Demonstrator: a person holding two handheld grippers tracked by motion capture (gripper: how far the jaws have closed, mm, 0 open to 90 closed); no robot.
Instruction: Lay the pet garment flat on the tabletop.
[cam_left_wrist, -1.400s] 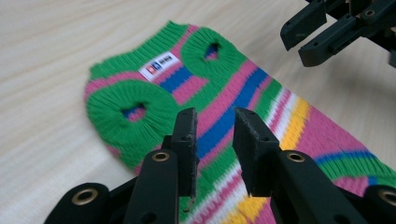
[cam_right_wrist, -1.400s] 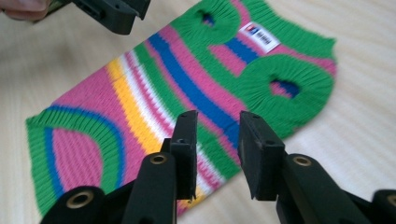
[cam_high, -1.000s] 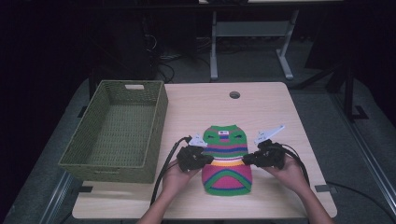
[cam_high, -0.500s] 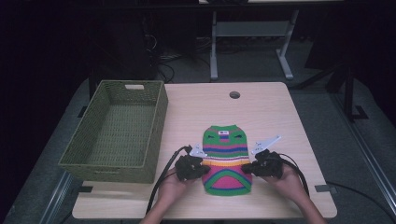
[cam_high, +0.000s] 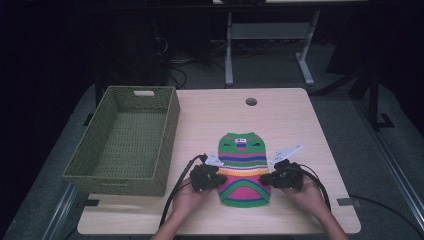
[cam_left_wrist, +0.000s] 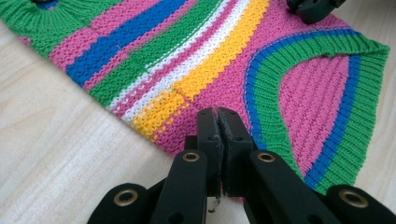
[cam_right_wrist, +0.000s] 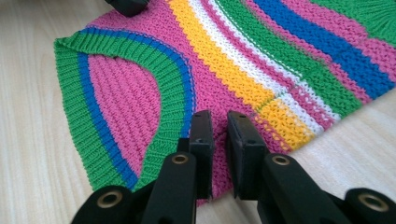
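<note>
A small knit sweater (cam_high: 243, 170) with green, pink, blue, white and yellow stripes lies flat near the table's front edge. My left gripper (cam_high: 219, 176) rests at its left edge. In the left gripper view the jaws (cam_left_wrist: 218, 123) are shut together over the pink hem (cam_left_wrist: 289, 88); whether knit is pinched I cannot tell. At the sweater's right edge, my right gripper (cam_high: 267, 179) has just been opening its jaws. The right gripper view shows a narrow gap at the gripper (cam_right_wrist: 219, 126), with pink knit (cam_right_wrist: 126, 93) lying under it.
A green woven basket (cam_high: 170, 140) stands on the left of the wooden table (cam_high: 290, 115). A round cable hole (cam_high: 251, 101) sits at the table's far middle. Cables trail from both grippers toward the near edge. Metal desk legs (cam_high: 229, 50) stand behind.
Both grippers have slid a little toward the near edge along the sweater's sides. The sweater stays flat in the same place.
</note>
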